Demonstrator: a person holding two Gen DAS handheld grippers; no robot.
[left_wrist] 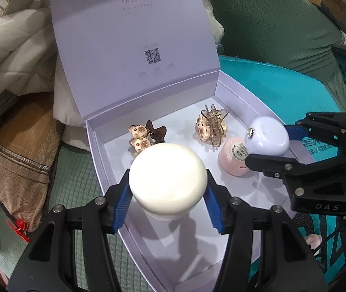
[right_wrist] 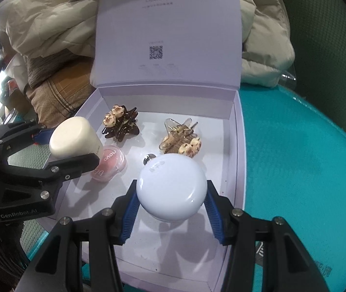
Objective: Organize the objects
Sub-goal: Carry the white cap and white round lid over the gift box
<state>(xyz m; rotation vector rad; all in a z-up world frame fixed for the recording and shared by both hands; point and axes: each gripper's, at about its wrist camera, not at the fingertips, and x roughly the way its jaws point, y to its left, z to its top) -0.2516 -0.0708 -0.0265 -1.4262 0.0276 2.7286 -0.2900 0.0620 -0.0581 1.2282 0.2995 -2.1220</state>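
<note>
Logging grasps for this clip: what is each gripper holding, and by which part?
Left gripper clamps the cream jar by its round sides; right gripper clamps the pale blue case by its opposite edges.

The left gripper reaches forward, its blue-padded fingers closed on a cream jar. The right gripper reaches forward beside it, to its right, fingers clamped on a pale blue case. Both are angled slightly toward each other.
</note>
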